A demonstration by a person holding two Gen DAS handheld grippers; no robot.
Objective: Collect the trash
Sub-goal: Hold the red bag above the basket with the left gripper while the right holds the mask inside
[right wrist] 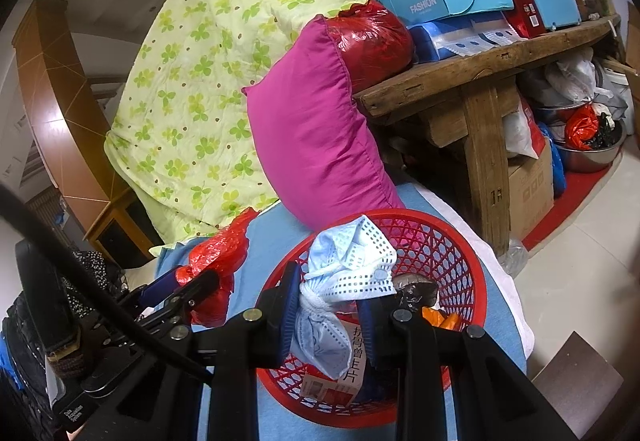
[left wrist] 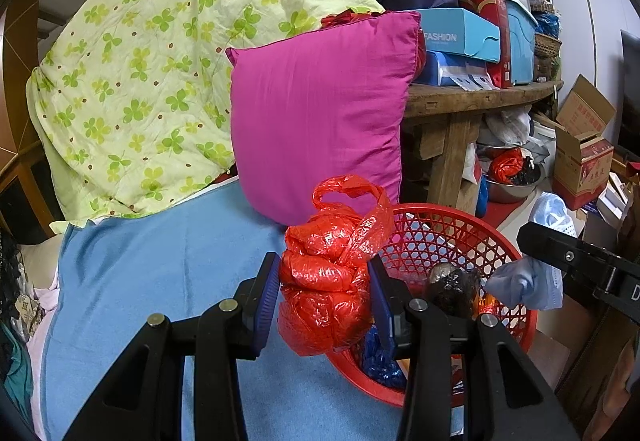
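Observation:
My left gripper [left wrist: 325,289] is shut on a crumpled red plastic bag [left wrist: 332,269] and holds it just left of a red mesh basket [left wrist: 432,225] on the blue sheet; the bag also shows in the right wrist view [right wrist: 216,257]. My right gripper [right wrist: 328,315] is shut on a light blue face mask [right wrist: 348,261] and holds it above the basket [right wrist: 452,245]; the mask also shows in the left wrist view [left wrist: 524,283]. The basket holds a dark crumpled bag [left wrist: 456,287], a blue wrapper [left wrist: 376,361] and a printed box [right wrist: 340,381].
A magenta pillow [left wrist: 320,113] and a green clover quilt [left wrist: 152,61] lie behind the basket. A wooden bench [right wrist: 480,81] with boxes stands at the right, with a metal bowl [right wrist: 592,153] and cartons beneath. The tiled floor [right wrist: 568,261] lies right.

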